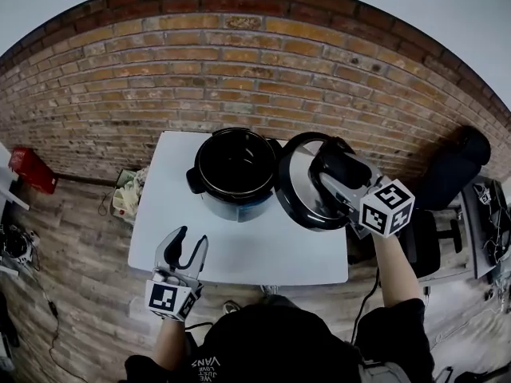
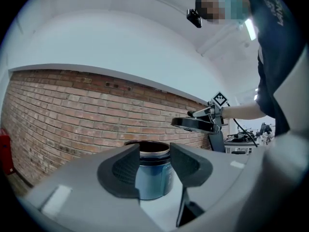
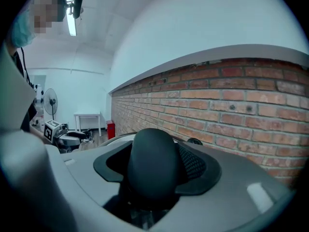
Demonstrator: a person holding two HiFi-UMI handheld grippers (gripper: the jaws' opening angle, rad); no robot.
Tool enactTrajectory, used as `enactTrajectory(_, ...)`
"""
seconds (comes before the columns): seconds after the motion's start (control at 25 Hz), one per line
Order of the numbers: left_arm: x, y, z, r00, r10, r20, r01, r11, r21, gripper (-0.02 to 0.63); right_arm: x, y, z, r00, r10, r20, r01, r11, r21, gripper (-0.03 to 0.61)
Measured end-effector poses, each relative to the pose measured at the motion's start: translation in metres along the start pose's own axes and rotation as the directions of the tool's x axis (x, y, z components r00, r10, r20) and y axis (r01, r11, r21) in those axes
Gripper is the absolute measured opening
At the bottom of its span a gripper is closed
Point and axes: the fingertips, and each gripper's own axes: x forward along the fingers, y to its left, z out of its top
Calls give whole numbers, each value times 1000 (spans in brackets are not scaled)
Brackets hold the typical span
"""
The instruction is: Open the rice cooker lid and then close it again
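The rice cooker pot stands open on the white table, its dark inner bowl showing. My right gripper holds the lid in the air just right of the pot, tilted, jaws shut on its black knob. In the left gripper view the lid hangs above and right of the pot. Over the table's front left edge my left gripper stands open and empty, pointing at the pot.
A brick wall runs behind the table. A red box and a bag lie on the wooden floor at the left. A black chair and a cluttered desk stand at the right.
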Motion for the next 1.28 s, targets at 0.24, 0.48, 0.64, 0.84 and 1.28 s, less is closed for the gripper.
enactTrajectory(0.24, 9, -17, 3, 998, -58, -31, 58, 998, 12, 135, -30, 0, -41, 998, -66, -18, 68, 994, 80, 288)
enactTrajectory(0.48, 14, -23, 0, 998, -65, -6, 65, 998, 4, 35, -55, 4, -72, 992, -123, -22, 125, 983, 134, 288)
enactTrajectory(0.64, 15, -31, -2, 995, -90, -35, 91, 996, 25, 2, -69, 6, -89, 988, -152, -24, 153, 974, 167, 288)
enactTrajectory(0.84, 15, -35, -5, 994, -94, -50, 95, 995, 30, 2, -78, 5, -108, 985, -167, -47, 173, 966, 193, 288)
enactTrajectory(1.28, 11, -28, -7, 997, -35, -64, 37, 999, 38, 2, -59, -6, -93, 990, -128, -59, 135, 982, 132, 288)
